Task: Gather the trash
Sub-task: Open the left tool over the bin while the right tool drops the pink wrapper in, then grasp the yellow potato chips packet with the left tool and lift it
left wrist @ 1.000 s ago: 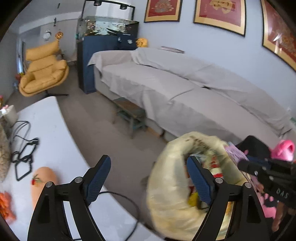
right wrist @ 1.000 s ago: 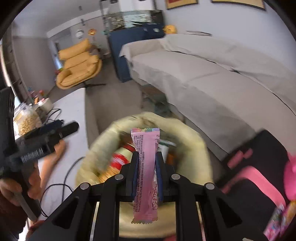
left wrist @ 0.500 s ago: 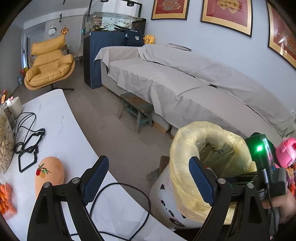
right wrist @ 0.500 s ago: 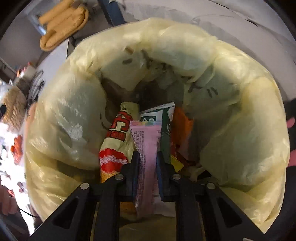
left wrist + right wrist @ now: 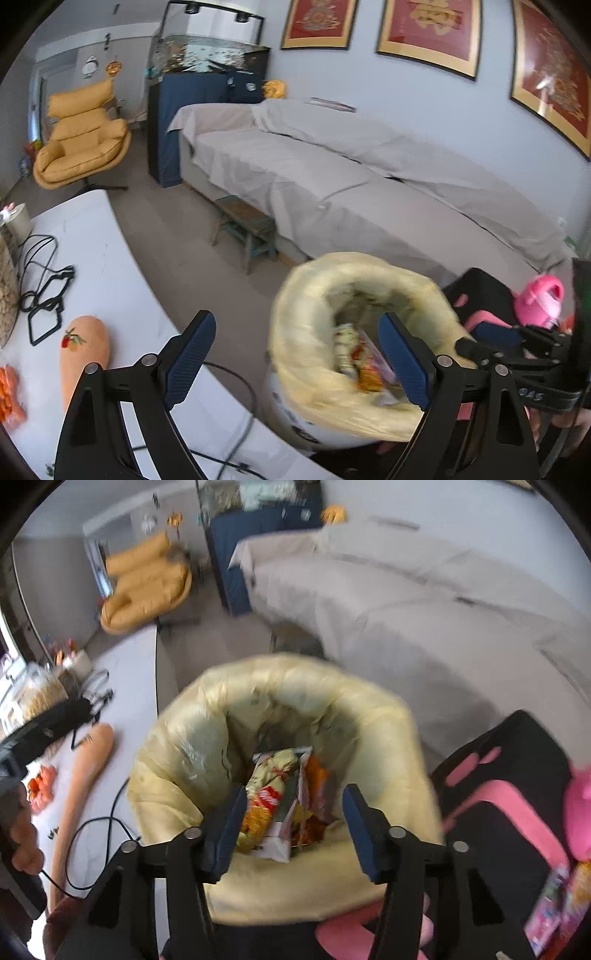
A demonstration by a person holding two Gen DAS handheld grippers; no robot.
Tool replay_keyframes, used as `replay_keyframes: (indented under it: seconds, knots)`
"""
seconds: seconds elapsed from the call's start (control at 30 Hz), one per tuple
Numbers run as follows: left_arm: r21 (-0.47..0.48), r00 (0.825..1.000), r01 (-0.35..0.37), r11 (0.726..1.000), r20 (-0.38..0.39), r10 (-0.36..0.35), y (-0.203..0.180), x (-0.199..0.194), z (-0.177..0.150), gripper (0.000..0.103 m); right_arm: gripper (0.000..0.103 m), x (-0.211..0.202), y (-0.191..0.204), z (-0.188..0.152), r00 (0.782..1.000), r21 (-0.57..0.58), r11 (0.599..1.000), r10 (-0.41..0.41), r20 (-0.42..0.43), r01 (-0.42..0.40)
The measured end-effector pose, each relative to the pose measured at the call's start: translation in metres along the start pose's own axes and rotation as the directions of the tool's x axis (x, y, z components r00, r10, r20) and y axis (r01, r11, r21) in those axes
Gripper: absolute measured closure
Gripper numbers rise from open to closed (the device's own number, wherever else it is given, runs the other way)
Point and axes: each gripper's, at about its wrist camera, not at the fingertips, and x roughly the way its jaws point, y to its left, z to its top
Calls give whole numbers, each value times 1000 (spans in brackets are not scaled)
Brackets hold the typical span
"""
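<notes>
While both hand-held grippers gape empty, right (image 5: 293, 827) just widening, one bin (image 5: 280, 701) holds several wrappers (image 5: 275, 797)

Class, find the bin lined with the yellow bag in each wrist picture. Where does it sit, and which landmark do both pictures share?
Left wrist: the yellow-lined bin sits lower right of centre, partly behind the left tongs' right finger.
Right wrist: the yellow-lined bin fills the lower centre, beyond the open right tongs.
Shared landmark: the yellow armchair, upper left in both.
</notes>
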Motion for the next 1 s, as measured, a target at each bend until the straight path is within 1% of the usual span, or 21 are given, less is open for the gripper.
replay_keyframes:
  seconds: [0.07, 0.1, 0.17, 0.2, 0.27, 0.37, 0.4, 0.47, 0.63, 0.73, 0.83, 0.9, 0.93, 1.0]
  knots:
    - [19, 999, 38, 999, -5, -38, -18, -4, -2, 13, 40, -26, -10, -7, 998, 13, 1000, -28, 50, 27]
    - [28, 998, 57, 998, -8, -57, -27, -6, -3, 13, 37, -44, -18, -15, 995, 25, 998, -56, 86, 54]
    - [53, 994, 105, 993, -17, -104, -48, -10, -7, 13, 26, -68, -31, -27, 987, 47, 994, -101, 128, 96]
    - [70, 991, 130, 989, -27, -128, -62, -10, -10, 13, 24, -83, -42, -34, 979, 66, 990, -137, 149, 128]
    - [100, 986, 165, 981, -48, -161, -85, -11, -16, 13, 19, -107, -62, -52, 965, 107, 976, -206, 163, 190]
    - [142, 972, 228, 963, -84, -218, -122, -10, -26, 13, 17, -130, -95, -74, 950, 163, 955, -272, 156, 247]
    - [154, 967, 248, 956, -98, -235, -134, -9, -29, 13, 17, -140, -106, -83, 941, 184, 945, -300, 153, 272]
    - [176, 952, 299, 938, -126, -280, -158, -7, -37, 13, 17, -156, -125, -99, 928, 215, 926, -343, 146, 309]
    - [232, 911, 400, 887, -205, -358, -216, -3, -57, 13, 16, -182, -159, -133, 903, 280, 890, -408, 136, 360]
    - [257, 896, 432, 864, -234, -378, -242, -1, -66, 13, 14, -194, -177, -154, 888, 317, 866, -443, 126, 387]
    - [285, 878, 469, 836, -252, -406, -268, 0, -77, 13, 12, -206, -198, -177, 863, 349, 831, -494, 108, 432]
    - [306, 862, 500, 810, -265, -431, -284, 4, -84, 13, 12, -213, -210, -191, 842, 368, 804, -531, 90, 468]
    - [317, 854, 514, 797, -273, -442, -293, 7, -87, 13, 12, -216, -216, -197, 838, 377, 796, -539, 83, 475]
    - [335, 849, 523, 784, -283, -445, -308, 15, -91, 13, 9, -221, -227, -209, 830, 404, 777, -553, 70, 483]
